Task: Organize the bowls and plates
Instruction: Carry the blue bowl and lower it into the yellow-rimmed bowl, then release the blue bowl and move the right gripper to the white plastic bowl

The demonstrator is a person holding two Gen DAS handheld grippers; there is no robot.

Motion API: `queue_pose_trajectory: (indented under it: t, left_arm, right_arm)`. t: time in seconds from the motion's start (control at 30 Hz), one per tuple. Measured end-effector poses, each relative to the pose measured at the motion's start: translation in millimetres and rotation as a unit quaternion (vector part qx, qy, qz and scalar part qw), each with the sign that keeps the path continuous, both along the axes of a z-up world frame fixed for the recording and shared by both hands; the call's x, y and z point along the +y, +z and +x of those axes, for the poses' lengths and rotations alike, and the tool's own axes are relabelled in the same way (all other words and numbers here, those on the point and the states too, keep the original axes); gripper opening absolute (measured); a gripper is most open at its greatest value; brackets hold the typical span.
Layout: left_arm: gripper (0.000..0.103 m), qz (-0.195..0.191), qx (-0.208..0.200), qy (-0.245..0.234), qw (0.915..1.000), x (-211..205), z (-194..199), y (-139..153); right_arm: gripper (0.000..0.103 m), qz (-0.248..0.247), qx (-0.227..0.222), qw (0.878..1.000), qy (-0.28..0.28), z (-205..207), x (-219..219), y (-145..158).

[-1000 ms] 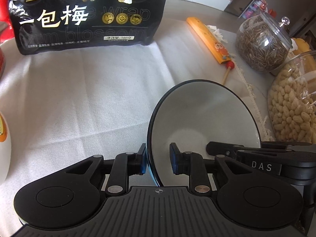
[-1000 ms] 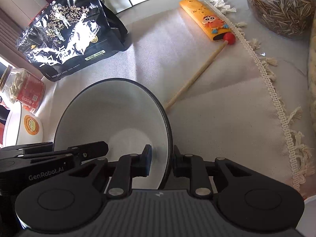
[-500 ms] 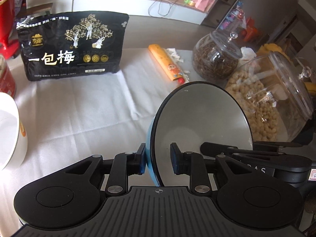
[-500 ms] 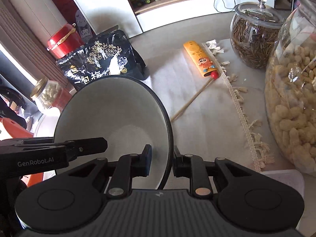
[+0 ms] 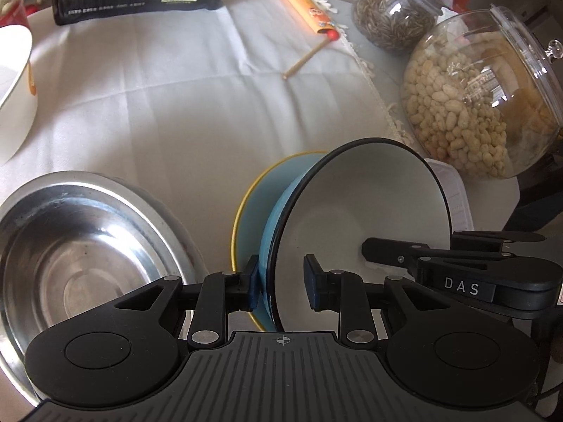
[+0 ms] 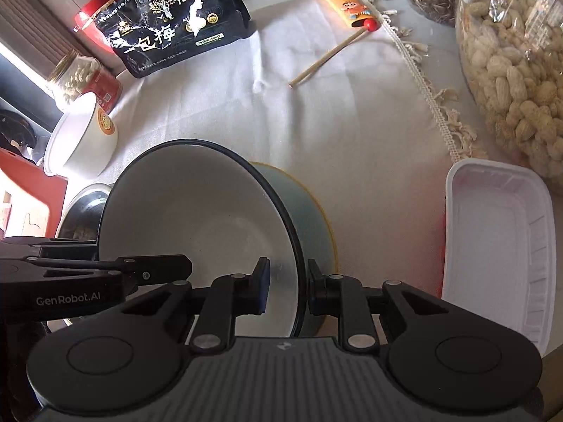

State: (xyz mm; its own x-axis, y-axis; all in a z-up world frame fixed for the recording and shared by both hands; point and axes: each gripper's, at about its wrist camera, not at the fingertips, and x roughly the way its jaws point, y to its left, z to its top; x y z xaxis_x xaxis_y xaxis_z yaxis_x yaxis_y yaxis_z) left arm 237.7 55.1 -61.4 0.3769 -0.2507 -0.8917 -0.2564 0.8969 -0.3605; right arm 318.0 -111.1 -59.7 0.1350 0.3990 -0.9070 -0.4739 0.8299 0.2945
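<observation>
A bowl with a white inside, black rim and blue outside (image 5: 362, 207) (image 6: 197, 218) sits inside a light blue bowl with a yellow rim (image 5: 253, 204) (image 6: 313, 218) on the white cloth. My left gripper (image 5: 281, 285) straddles the black-rimmed bowl's left rim; the jaws stand apart with a gap at the inner pad. My right gripper (image 6: 286, 286) straddles its right rim, also with a gap at the inner pad. A steel bowl (image 5: 70, 246) (image 6: 81, 207) stands to the left.
A white paper bowl (image 5: 14, 88) (image 6: 84, 137) sits far left. A white plastic tray (image 6: 499, 239) lies at right. Glass jars of peanuts (image 5: 475, 98) and seeds (image 5: 394, 17), a black snack bag (image 6: 169, 17) and an orange-cased stick (image 5: 306, 3) stand at the back.
Both grippers have carried the black-rimmed bowl down from the air into the yellow-rimmed bowl. Both sets of jaws have widened around the rim.
</observation>
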Motion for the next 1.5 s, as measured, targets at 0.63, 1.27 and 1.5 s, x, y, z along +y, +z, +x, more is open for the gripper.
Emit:
queue_pose_trajectory:
  t: [0.63,1.27,1.5]
  left_arm:
    - [0.026,-0.001,-0.019,0.023,0.9995,10.2,-9.7,13.3]
    - [0.021,0.056,-0.047,0.006,0.9973,2.5,-14.2,34.0]
    - [0.021,0.080,-0.054,0.004,0.9953,10.8,-16.5,37.5]
  right_arm:
    - [0.022,0.024,-0.003,1.000,-0.008,0.2,-6.7,-3.1]
    - [0.025,0.006,-0.084,0.996,0.007,-9.9,-5.6,20.7]
    - [0.026,-0.010,-0.104,0.994,0.009,-9.2,1.7,29.6]
